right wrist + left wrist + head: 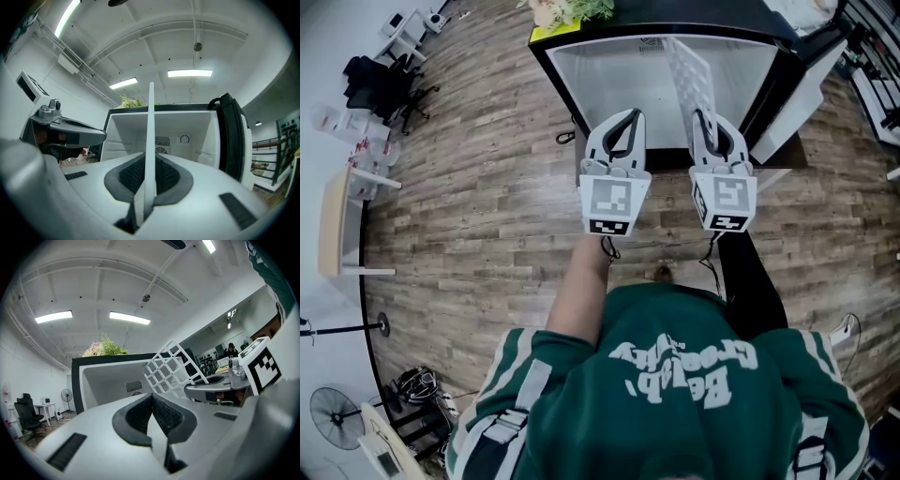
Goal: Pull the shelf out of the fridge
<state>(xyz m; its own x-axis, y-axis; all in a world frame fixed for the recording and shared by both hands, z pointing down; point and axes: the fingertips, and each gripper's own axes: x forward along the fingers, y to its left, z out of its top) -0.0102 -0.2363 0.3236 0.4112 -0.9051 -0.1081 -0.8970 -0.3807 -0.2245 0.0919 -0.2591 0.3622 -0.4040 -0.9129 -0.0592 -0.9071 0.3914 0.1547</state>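
As the right gripper (707, 120) clamped its jaws on the white plastic lattice shelf (689, 70), the shelf stood on edge, tilted, in front of the open mouth of the black, white-lined fridge (609, 66). Beside it, also in front of the fridge, the left gripper (628, 117) hung with jaws pressed together on nothing.

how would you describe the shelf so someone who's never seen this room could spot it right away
Find the open fridge, black outside and white inside, standing on the wood floor. At its opening, the jaws of the right gripper pinch a thin white panel tipped up on edge: the shelf. It alone is an open lattice of square holes; the fridge walls are plain.
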